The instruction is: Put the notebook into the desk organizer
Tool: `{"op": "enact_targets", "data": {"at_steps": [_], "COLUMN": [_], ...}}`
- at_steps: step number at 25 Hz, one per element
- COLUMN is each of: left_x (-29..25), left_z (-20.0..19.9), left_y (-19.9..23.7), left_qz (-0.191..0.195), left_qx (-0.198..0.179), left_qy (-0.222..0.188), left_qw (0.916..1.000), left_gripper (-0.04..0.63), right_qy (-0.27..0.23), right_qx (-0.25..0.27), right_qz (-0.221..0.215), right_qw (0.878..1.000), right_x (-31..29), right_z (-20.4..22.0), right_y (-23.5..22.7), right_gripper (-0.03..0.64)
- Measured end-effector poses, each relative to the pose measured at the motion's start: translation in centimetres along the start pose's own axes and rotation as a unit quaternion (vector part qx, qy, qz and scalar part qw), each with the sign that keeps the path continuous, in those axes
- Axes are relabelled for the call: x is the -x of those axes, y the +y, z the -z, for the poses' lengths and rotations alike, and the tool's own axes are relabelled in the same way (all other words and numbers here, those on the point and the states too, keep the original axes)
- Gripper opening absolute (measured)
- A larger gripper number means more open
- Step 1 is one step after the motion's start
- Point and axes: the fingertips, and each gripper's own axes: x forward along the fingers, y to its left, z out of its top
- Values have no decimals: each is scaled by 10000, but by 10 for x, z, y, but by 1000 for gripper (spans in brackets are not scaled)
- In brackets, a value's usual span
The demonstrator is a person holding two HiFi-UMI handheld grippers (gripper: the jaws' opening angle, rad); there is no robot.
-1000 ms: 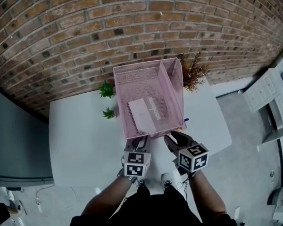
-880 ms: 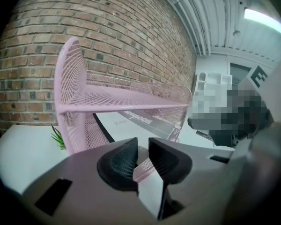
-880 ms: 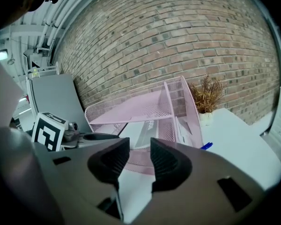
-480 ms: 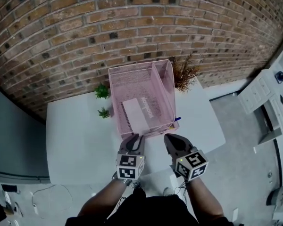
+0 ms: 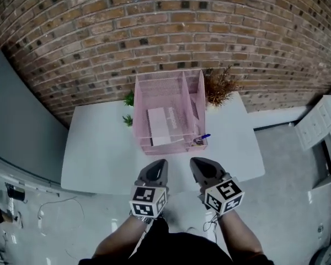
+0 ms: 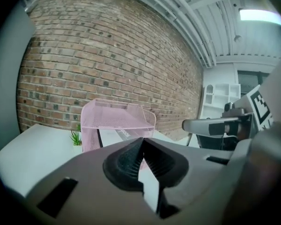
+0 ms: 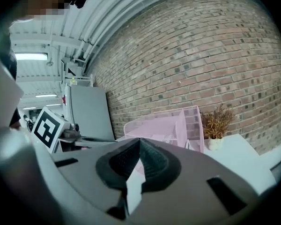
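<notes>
The notebook (image 5: 161,127) lies inside the pink mesh desk organizer (image 5: 166,76), which stands on a white tabletop (image 5: 99,148) against a brick wall (image 5: 99,32). In front of the organizer and apart from it, the left gripper (image 5: 157,165) and the right gripper (image 5: 198,165) hover side by side, both clenched and empty.
</notes>
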Motion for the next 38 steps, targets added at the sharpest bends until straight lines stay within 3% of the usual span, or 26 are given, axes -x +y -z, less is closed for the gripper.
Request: {"op": "enact_targets", "data": {"at_steps": [10, 20, 28, 38], "left_x": [100, 176, 217, 234], "left_z": [19, 42, 47, 48], "left_y": [-83, -92, -74, -66], "left_qz": [-737, -1180, -909, -27], "left_qx": [83, 152, 83, 66], "left_qy": [-333, -410, -436, -421], "left_qw": [9967, 9920, 9949, 9991], "left_gripper": [6, 6, 6, 6], "right_qy": [53, 154, 96, 126], "right_qx": [269, 376, 436, 360], "right_qz": [-810, -1311, -1097, -150], "right_qw": [9963, 9905, 9930, 9992], "right_x": [92, 117, 113, 131], "right_z": [22, 43, 45, 52], "right_y": [43, 109, 157, 180], "right_gripper": [3, 3, 3, 3]}}
